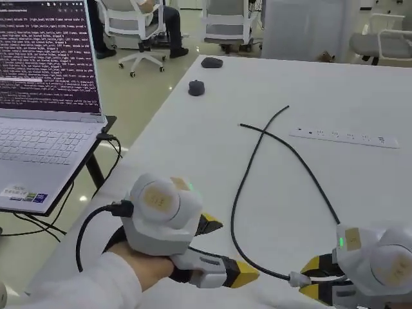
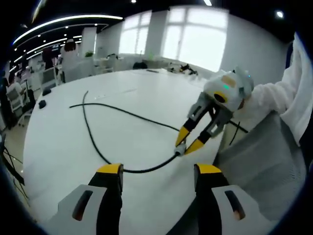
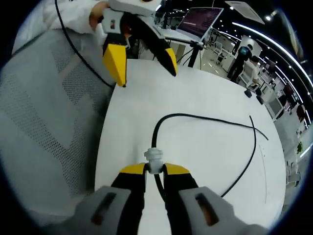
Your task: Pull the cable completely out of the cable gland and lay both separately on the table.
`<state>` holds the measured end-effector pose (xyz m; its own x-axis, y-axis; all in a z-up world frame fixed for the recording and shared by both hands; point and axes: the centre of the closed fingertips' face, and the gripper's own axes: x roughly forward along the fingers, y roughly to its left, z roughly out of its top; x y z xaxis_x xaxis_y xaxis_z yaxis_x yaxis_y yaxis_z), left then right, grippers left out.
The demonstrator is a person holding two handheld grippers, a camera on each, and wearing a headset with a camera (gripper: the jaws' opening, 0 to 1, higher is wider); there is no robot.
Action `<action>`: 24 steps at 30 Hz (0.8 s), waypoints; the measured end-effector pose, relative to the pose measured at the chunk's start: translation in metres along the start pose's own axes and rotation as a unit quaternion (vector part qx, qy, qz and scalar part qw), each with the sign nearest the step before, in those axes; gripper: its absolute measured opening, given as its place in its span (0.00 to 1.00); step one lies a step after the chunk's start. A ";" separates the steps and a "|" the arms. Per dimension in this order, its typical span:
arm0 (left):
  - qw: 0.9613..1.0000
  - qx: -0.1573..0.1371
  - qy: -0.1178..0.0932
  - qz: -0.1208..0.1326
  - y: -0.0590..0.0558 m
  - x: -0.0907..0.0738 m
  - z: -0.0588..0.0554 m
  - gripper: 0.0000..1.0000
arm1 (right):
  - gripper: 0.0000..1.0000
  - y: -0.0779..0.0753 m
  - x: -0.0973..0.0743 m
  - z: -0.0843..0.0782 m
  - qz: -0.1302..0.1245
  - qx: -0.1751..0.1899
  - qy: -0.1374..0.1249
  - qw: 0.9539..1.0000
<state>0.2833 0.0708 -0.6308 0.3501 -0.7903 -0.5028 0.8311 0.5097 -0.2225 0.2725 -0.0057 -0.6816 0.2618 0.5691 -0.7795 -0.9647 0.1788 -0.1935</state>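
White table (image 1: 335,84) fills the middle of the room, with office chairs (image 1: 132,26) behind it and a lit laptop (image 1: 45,84) on a stand just off its left edge. A dark mouse (image 1: 196,87) and a white power strip (image 1: 344,137) lie toward the far side. A black cable (image 1: 241,187) loops over the tabletop and crosses itself near the strip. At its near end the white cable gland (image 1: 296,279) sits on the cable, pinched between the closed-in yellow tips of the right gripper (image 1: 310,278), low by the table's near edge. The left gripper (image 1: 232,250), held in a white-sleeved hand (image 1: 145,264), hovers near it, apart from the cable, its jaws spread wide with nothing between them.
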 end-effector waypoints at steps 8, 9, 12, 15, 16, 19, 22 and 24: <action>0.996 0.024 -0.076 -0.032 -0.015 -0.014 0.049 0.43 | 0.11 -0.017 -0.047 0.050 -0.039 -0.029 -0.043 0.998; 0.995 0.028 -0.083 -0.040 -0.020 -0.016 0.058 0.42 | 0.11 -0.016 -0.051 0.054 -0.040 -0.029 -0.046 0.998; 0.993 0.042 -0.095 -0.051 -0.026 -0.020 0.076 0.39 | 0.11 -0.017 -0.063 0.070 -0.054 -0.056 -0.049 0.996; 0.991 0.041 -0.107 -0.072 -0.034 -0.023 0.088 0.36 | 0.11 -0.015 -0.076 0.084 -0.061 -0.075 -0.056 0.994; 0.988 0.043 -0.118 -0.085 -0.039 -0.024 0.093 0.35 | 0.11 -0.016 -0.079 0.088 -0.065 -0.085 -0.057 0.993; 0.986 0.031 -0.122 -0.108 -0.047 -0.030 0.100 0.32 | 0.11 -0.016 -0.094 0.102 -0.081 -0.100 -0.066 0.989; 0.985 0.027 -0.128 -0.115 -0.049 -0.034 0.105 0.30 | 0.11 -0.016 -0.105 0.113 -0.093 -0.116 -0.075 0.986; 0.981 0.015 -0.145 -0.128 -0.054 -0.039 0.113 0.29 | 0.11 -0.015 -0.113 0.121 -0.098 -0.121 -0.082 0.984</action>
<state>0.2739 0.0351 -0.5047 0.2322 -0.9572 -0.1730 0.9190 0.2741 -0.2833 0.2607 0.0241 -0.5187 0.4259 0.6683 -0.6099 -0.8688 0.1139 -0.4819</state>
